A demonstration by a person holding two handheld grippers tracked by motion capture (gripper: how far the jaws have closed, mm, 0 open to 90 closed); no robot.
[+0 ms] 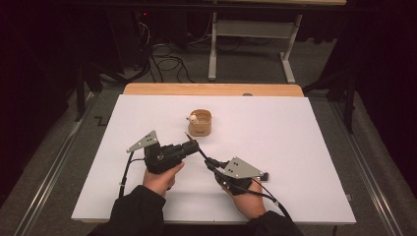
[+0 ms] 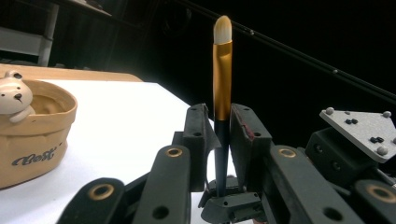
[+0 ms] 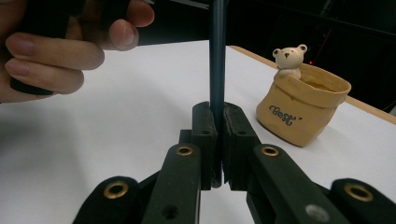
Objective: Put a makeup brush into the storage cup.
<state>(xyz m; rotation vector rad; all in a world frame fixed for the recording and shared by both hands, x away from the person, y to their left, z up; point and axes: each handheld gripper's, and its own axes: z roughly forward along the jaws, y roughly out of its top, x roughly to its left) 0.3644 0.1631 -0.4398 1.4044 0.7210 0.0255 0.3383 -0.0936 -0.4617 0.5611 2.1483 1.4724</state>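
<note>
1. Slim make-up brush, dark handle, gold ferrule, pale bristle tip (image 2: 222,79): I have it above the white tabletop (image 1: 295,147), gripped in two places.
2. Left gripper (image 1: 189,146): jaws narrow around the handle just below the ferrule, though the pads look only loosely seated.
3. Right gripper (image 3: 217,135): jaws clamped tight on the handle's lower end.
4. Tan sack-shaped ceramic pot with a small white bear on its rim (image 1: 199,122): stands beyond both grippers, just past the bristle end.
5. Long axis: runs from my right gripper up through the left, bristles towards the pot. Left gripper is nearer the pot, so I judge it best placed for carrying the brush over.
</note>
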